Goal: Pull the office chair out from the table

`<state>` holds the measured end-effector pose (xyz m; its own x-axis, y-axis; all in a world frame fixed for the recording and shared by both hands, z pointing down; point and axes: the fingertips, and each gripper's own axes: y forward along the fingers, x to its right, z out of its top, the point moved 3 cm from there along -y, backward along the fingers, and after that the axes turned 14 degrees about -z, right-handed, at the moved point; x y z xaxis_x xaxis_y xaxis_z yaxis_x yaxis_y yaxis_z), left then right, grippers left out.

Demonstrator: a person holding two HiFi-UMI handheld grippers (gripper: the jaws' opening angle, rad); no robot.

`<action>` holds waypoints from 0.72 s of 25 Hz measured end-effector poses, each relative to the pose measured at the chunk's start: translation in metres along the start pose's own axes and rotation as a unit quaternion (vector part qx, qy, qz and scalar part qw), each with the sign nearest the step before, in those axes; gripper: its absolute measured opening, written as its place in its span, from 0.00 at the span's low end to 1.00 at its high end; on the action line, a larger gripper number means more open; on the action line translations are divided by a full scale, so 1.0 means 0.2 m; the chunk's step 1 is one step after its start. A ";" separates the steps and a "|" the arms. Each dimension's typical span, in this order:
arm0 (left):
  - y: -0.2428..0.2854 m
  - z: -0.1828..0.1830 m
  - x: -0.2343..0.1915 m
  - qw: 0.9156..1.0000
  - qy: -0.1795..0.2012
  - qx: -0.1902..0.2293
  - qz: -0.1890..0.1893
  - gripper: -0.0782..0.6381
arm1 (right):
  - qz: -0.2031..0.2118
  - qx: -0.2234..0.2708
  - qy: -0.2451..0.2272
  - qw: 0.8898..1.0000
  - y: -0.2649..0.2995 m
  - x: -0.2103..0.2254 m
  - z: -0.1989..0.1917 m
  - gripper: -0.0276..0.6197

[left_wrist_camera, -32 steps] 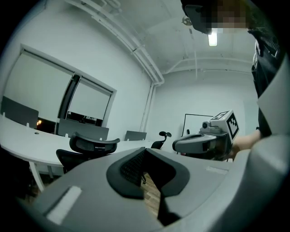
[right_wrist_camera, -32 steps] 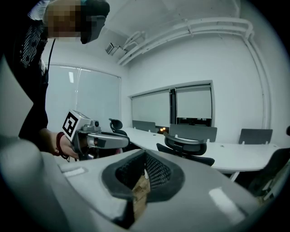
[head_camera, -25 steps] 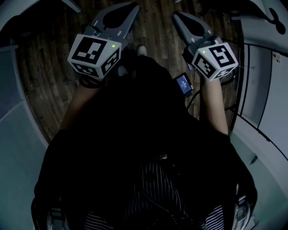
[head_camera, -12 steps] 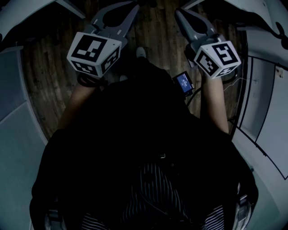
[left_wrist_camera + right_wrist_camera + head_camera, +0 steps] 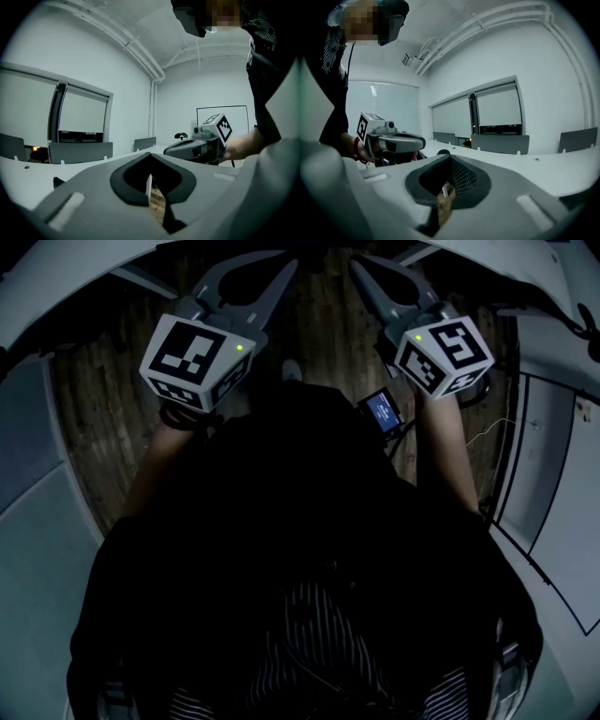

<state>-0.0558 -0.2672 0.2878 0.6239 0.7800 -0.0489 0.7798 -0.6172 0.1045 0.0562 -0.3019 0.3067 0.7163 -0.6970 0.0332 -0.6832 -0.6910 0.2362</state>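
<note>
In the head view both grippers are held out side by side over a dark wooden floor (image 5: 103,427), pointing at the curved white table (image 5: 84,282) at the top. My left gripper (image 5: 287,265) and right gripper (image 5: 360,266) are both shut, with nothing between the jaws. In the right gripper view a black mesh (image 5: 464,179), apparently the office chair's back, shows through the hollow of the jaws (image 5: 449,158), just ahead of the tips. A dark rounded part (image 5: 181,136) rises behind the table in the left gripper view. Neither gripper touches the chair.
White tabletops (image 5: 89,165) (image 5: 543,171) spread ahead of both grippers, with grey upright panels (image 5: 80,151) (image 5: 499,143) along the far side. Pale curved surfaces (image 5: 37,549) (image 5: 562,521) flank the person. A small device with a blue screen (image 5: 382,412) hangs at the waist.
Both grippers have moved forward together, still shut. The white table's edge has come further into the top of the head view.
</note>
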 end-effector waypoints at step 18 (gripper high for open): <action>0.22 0.10 -0.37 0.996 -0.040 -0.001 0.075 0.11 | 0.064 0.005 0.008 0.998 0.30 0.35 0.04 0.05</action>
<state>-0.0675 -0.3537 0.2755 0.7359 0.6678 -0.1114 0.6770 -0.7263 0.1186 0.0643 -0.3926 0.3152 0.6258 -0.7761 0.0777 -0.7701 -0.5988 0.2200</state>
